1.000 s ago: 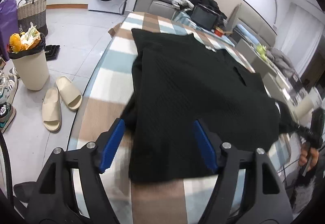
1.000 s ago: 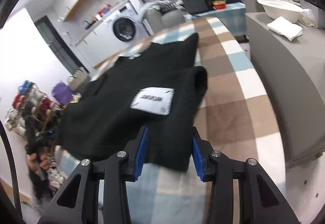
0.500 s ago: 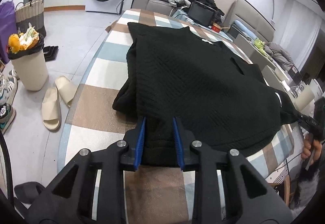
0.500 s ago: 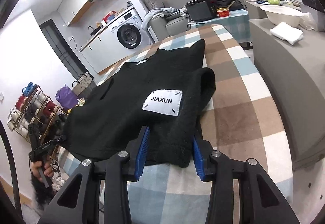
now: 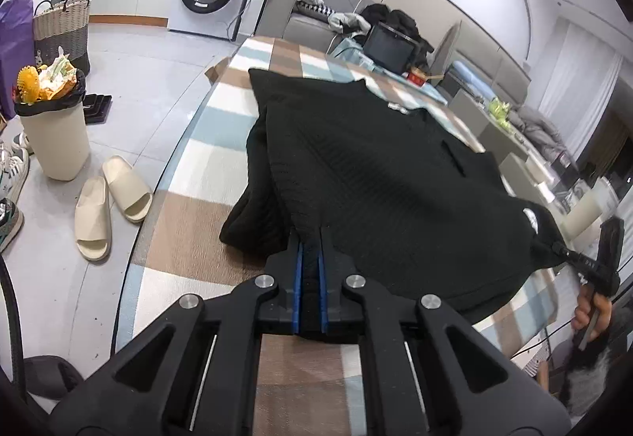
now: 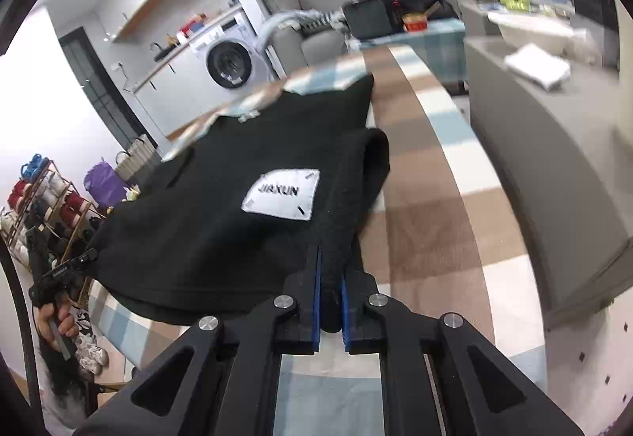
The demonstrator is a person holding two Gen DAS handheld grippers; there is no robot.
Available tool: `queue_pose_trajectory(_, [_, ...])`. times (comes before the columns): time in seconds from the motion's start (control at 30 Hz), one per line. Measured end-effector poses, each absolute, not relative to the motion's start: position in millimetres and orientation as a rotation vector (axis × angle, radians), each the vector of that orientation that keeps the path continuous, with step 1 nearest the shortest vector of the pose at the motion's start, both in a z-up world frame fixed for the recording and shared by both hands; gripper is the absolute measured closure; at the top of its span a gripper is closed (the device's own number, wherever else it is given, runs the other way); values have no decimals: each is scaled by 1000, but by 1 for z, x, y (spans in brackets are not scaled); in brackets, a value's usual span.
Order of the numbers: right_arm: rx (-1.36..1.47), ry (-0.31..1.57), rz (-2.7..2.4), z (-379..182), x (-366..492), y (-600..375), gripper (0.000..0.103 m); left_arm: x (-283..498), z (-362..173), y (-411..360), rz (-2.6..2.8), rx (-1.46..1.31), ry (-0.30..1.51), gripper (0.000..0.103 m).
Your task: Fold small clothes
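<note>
Both tools pinch the black sweater (image 5: 379,175): left tool (image 5: 311,238), right tool (image 6: 330,258). Only the right view shows its white label (image 6: 281,194).

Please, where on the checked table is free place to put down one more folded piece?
Bare checked cloth lies right of the black sweater, up to the grey counter. A narrower strip runs along its left edge. The table's far end is crowded.

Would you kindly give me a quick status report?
Left tool and right tool shut on black knit garment. Garment flat on checked tablecloth. Nothing obstructing.
</note>
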State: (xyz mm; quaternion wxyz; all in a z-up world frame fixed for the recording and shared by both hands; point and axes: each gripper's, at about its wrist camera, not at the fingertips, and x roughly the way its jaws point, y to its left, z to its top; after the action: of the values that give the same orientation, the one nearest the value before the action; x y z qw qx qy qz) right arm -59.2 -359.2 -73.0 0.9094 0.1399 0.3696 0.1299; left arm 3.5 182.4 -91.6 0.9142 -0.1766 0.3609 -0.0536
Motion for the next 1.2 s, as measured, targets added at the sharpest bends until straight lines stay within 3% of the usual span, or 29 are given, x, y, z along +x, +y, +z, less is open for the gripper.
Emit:
queue_pose_trajectory(0.3, [427, 598, 349, -24, -65, -374, 97, 11, -38, 189, -125, -368, 631, 99])
queue_pose_trajectory(0.57, [527, 527, 256, 1, 10, -376, 97, 72, -10, 208, -63, -382, 599, 99])
queue_pose_trajectory(0.83, [519, 551, 167, -6, 103, -372, 97, 166, -34, 217, -32, -406, 662, 99])
queue_pose_trajectory(1.03, [393, 662, 134, -42, 99, -366, 97, 199, -85, 218, -42, -393, 775, 99])
queue_pose_trajectory(1.2, [498, 748, 144, -71, 110, -383, 97, 215, -103, 217, -66, -418, 808, 99])
